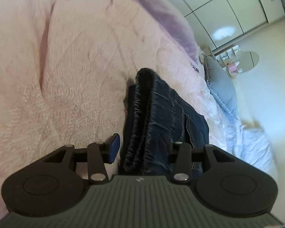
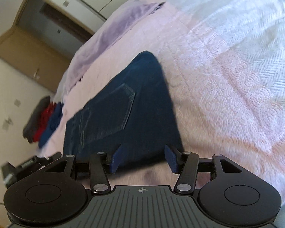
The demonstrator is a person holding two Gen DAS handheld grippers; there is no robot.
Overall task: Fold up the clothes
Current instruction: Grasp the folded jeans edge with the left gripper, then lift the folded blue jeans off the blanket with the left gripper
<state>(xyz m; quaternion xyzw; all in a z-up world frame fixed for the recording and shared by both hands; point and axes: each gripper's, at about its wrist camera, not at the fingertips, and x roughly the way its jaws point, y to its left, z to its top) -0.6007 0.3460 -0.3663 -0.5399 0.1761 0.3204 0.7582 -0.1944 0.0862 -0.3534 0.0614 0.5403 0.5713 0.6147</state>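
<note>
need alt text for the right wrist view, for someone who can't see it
The right tool hovers open over the near end of folded dark blue jeans, back pocket up, lying on a pink textured bedspread. A lilac cloth and stacked dark, red and blue clothes lie beyond.

A pink fleecy blanket is spread over the bed, with a white quilt laid beside it. A grey pillow is seen at the bed's edge. White wardrobe doors and a wooden door are visible.
</note>
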